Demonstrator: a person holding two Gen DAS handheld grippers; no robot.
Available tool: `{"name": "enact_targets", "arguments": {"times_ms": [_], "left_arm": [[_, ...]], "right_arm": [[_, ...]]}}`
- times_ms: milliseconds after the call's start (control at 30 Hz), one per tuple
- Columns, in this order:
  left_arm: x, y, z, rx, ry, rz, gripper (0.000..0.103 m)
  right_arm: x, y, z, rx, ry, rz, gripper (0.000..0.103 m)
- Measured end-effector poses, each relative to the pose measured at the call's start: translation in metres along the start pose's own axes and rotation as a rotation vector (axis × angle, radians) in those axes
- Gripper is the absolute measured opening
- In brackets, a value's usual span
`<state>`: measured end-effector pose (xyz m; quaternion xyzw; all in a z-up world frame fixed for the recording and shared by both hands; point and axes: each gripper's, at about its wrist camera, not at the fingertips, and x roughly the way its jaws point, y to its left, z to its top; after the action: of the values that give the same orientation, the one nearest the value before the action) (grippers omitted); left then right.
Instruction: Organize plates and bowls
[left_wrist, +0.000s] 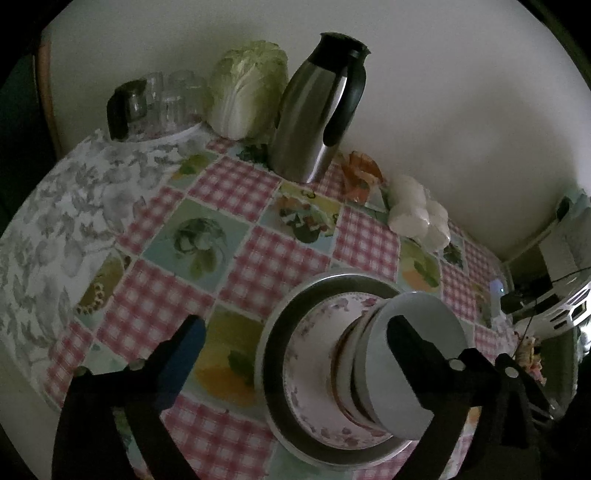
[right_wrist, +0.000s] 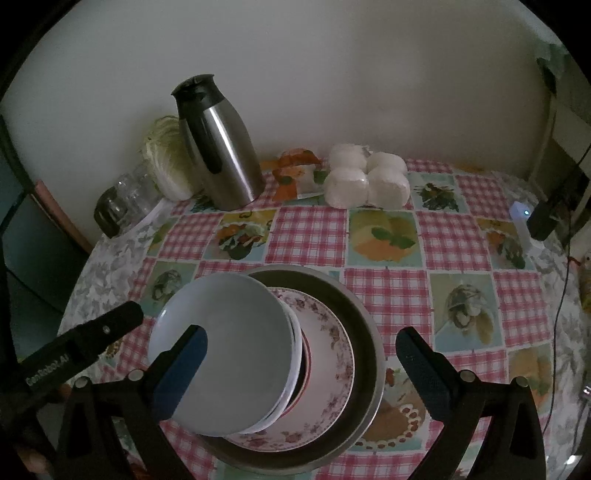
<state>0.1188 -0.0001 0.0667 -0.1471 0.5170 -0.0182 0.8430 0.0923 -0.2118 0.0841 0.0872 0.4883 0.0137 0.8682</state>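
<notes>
A stack stands on the table: a grey metal pan (right_wrist: 364, 334) at the bottom, a floral plate (right_wrist: 328, 343) in it, and several nested bowls with a white bowl (right_wrist: 225, 350) on top. The same stack shows in the left wrist view, with the pan (left_wrist: 275, 332), the plate (left_wrist: 310, 373) and the top bowl (left_wrist: 417, 365). My left gripper (left_wrist: 295, 343) is open; its right finger lies over the top bowl and its left finger is out over the tablecloth. My right gripper (right_wrist: 303, 354) is open, fingers spread either side above the stack.
A steel thermos jug (right_wrist: 221, 147) stands at the back, beside a cabbage (left_wrist: 247, 88) and glass jars (left_wrist: 162, 99). White rolls in plastic (right_wrist: 365, 177) and an orange wrapper (right_wrist: 295, 166) lie along the wall. Cables and a small lit device (right_wrist: 519, 214) are at the right edge.
</notes>
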Motion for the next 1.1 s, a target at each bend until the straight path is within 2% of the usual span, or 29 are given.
{"name": "enact_targets", "arguments": {"times_ms": [167,367,567,767,933,1100], "left_arm": [[-0.008,0.003,-0.001,0.015,-0.047,0.017,0.102],[-0.009,0.011,-0.005,-0.002,-0.046,0.028,0.102],[-0.015,0.018,-0.013,-0.021,-0.056,-0.008,0.102],[-0.024,0.016,-0.024,0.019,-0.084,-0.031,0.102],[-0.032,0.010,-0.033,0.066,-0.104,-0.046,0.102],[-0.040,0.006,-0.039,0.118,-0.138,-0.016,0.102]], "right_arm": [[-0.005,0.000,-0.008,-0.004,-0.022,-0.012,0.103],[-0.011,0.004,-0.022,-0.017,-0.042,-0.016,0.103],[-0.028,0.011,-0.038,-0.019,-0.129,-0.044,0.103],[-0.048,0.018,-0.058,-0.040,-0.226,-0.082,0.103],[-0.062,0.016,-0.071,-0.022,-0.261,-0.097,0.103],[-0.069,0.012,-0.088,-0.003,-0.270,-0.114,0.103]]}}
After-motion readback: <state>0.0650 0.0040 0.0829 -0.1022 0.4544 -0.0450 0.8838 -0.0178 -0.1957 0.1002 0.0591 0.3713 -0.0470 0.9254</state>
